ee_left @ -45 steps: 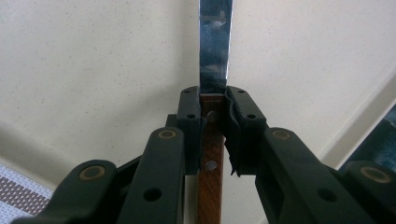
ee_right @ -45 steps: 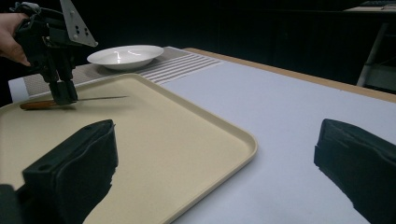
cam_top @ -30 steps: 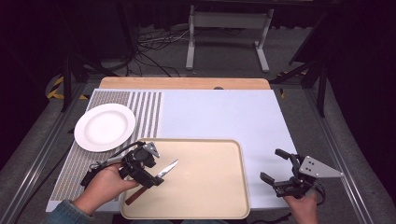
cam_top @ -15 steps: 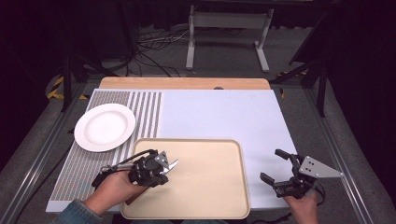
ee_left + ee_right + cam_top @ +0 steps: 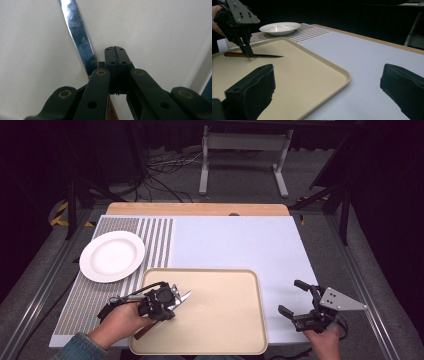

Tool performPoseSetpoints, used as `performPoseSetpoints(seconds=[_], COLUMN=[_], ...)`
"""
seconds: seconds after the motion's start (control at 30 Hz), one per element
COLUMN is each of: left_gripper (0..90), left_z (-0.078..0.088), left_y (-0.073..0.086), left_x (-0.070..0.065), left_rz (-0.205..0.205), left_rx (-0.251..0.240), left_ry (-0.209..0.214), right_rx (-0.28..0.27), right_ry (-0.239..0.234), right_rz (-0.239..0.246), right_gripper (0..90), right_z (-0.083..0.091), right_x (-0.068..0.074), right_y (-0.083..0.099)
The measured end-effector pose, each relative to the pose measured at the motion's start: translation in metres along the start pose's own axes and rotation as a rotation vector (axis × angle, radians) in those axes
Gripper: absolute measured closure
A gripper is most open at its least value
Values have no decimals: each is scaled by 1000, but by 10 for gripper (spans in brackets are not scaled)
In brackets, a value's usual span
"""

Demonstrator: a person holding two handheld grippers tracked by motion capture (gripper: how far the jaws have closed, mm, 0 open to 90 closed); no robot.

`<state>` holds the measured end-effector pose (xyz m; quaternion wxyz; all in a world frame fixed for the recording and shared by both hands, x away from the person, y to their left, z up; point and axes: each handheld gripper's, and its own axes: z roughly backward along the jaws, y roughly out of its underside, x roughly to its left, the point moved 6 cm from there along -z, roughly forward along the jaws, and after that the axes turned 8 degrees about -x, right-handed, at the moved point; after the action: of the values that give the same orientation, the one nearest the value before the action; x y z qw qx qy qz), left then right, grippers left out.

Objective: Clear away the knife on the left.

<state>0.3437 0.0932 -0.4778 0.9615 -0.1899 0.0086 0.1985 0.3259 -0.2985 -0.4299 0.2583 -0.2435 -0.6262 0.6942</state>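
Knife [image 5: 80, 40] lies just beside the left gripper's [image 5: 115, 50] closed jaws

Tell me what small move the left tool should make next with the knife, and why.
Probably reopen the left tool and re-centre it over the knife: its jaws look shut pad to pad, with the blade passing beside them, flat on the tray, so a lift would likely leave it behind.
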Motion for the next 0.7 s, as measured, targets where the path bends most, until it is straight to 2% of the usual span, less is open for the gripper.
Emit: performPoseSetpoints(seconds=[0.13, 0.4, 0.63, 0.7], left_gripper=[900, 900, 900, 900], left_z=[0, 1, 0, 1], left_y=[3, 5, 7, 7], left_x=[3, 14, 23, 24], left_rz=[8, 44, 82, 82], left_rx=[8, -7, -25, -26], left_ry=[-11, -34, -37, -43], right_rx=[-1, 0, 1, 3], right_ry=[0, 0, 0, 1], right_rz=[-3, -5, -7, -7], right_gripper=[2, 2, 2, 2], right_z=[0, 0, 0, 0], right_x=[0, 0, 0, 0], right_y=[0, 0, 1, 1])
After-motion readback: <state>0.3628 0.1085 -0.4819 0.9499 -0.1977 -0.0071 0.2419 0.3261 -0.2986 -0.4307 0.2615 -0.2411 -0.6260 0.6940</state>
